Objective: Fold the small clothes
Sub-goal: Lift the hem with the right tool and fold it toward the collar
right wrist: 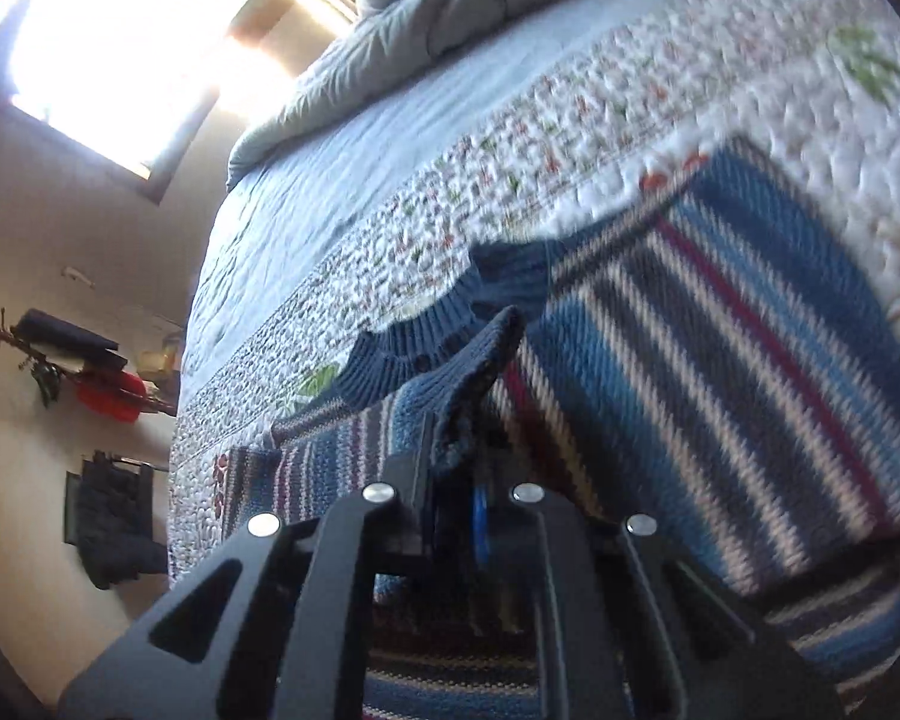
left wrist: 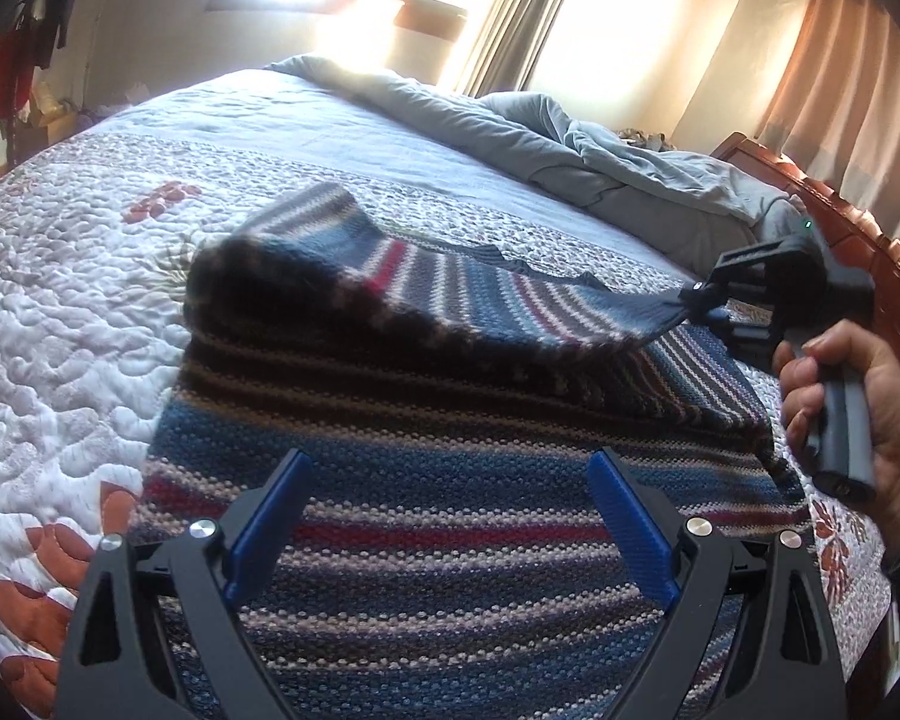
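Quilted white and blue cotton covers the bed [left wrist: 60, 276], with a rumpled grey duvet [left wrist: 600, 144] bunched at its far right. On the near part of the quilt lies the striped knit sweater [left wrist: 426, 480], blue, grey, cream and red, its lower body spread flat while one side is lifted off the bed and drawn over the rest. The fold looks only begun: one flap is in the air, nothing is laid down or squared yet, and the remaining folds are all left to do.

The right gripper [right wrist: 480, 420], held by a hand [left wrist: 858, 414] at the right edge, has its jaws pinched tight on the ribbed blue edge of the sweater, near what may be the collar, and carries that edge above the bed. The left gripper [left wrist: 444, 516] hangs over the flat near part of the sweater with its blue fingers [left wrist: 624, 528] spread wide and nothing between them; whether the tips touch the knit I cannot tell.
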### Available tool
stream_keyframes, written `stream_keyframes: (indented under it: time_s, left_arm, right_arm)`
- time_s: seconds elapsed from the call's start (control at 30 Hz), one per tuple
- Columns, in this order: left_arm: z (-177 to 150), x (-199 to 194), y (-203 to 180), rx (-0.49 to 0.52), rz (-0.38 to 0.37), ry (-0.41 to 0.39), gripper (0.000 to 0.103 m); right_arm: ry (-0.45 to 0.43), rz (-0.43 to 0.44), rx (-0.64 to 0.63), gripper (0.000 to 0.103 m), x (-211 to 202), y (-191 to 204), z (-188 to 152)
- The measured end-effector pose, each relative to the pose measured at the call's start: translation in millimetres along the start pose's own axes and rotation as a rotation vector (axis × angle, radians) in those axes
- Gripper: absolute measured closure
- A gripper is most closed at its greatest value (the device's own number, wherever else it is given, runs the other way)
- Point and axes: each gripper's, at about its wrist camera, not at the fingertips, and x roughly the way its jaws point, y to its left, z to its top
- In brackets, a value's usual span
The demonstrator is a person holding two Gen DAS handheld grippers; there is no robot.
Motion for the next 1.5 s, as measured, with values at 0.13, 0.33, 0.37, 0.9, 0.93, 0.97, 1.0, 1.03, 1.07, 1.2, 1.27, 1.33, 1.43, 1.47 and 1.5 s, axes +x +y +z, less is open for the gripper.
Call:
stream_keyframes:
  time_s: [0.13, 0.33, 0.37, 0.9, 0.93, 0.97, 1.0, 1.03, 1.07, 1.2, 1.27, 1.33, 1.43, 1.47, 1.5]
  left_arm:
    - [-1, 2, 2, -0.006, -0.003, 0.011, 0.01]
    - [-3, 3, 0, 0.0, -0.003, 0.019, 0.01]
    - [-3, 3, 0, 0.002, -0.004, 0.02, 0.01]
    - [-3, 4, -5, 0.031, 0.005, 0.018, 0.01]
    - [-3, 4, -5, 0.033, 0.006, 0.019, 0.01]
    - [-4, 4, -5, 0.034, 0.006, 0.019, 0.01]
    - [-4, 4, -5, 0.036, 0.005, 0.021, 0.01]
    - [-4, 5, -6, 0.038, 0.004, 0.022, 0.01]
    - [-4, 4, -7, 0.04, 0.005, 0.022, 0.01]
    - [-4, 6, -7, 0.038, 0.007, 0.026, 0.01]
    - [-5, 7, -8, 0.042, 0.01, 0.028, 0.01]
    - [-6, 8, -10, 0.052, 0.013, 0.028, 0.01]
    - [-8, 9, -12, 0.058, 0.015, 0.032, 0.01]
    - [-9, 10, -12, 0.059, 0.017, 0.033, 0.01]
    - [-9, 11, -12, 0.06, 0.019, 0.034, 0.01]
  right_arm:
    - [-0.029, -0.037, -0.03, 0.095, -19, -3, 17]
    - [-0.051, -0.075, -0.043, 0.095, -46, -30, 27]
    - [-0.049, -0.079, -0.041, 0.095, -46, -33, 26]
    - [0.001, -0.083, 0.054, 0.095, -25, -108, -8]
    - [0.0, -0.078, 0.06, 0.095, -25, -111, -10]
    - [-0.001, -0.073, 0.066, 0.095, -24, -113, -12]
    - [0.0, -0.069, 0.07, 0.095, -24, -114, -13]
    - [0.001, -0.062, 0.075, 0.095, -23, -116, -15]
    - [0.002, -0.056, 0.08, 0.096, -24, -117, -15]
    - [0.021, 0.056, 0.165, 0.084, -29, -132, -14]
    - [0.016, 0.079, 0.198, 0.077, -34, -139, -7]
    - [0.035, 0.1, 0.242, 0.071, -33, -144, 2]
    - [0.077, 0.084, 0.231, 0.064, -22, -141, 13]
    - [0.089, 0.076, 0.217, 0.058, -18, -138, 17]
    - [0.109, 0.063, 0.193, 0.053, -12, -133, 22]
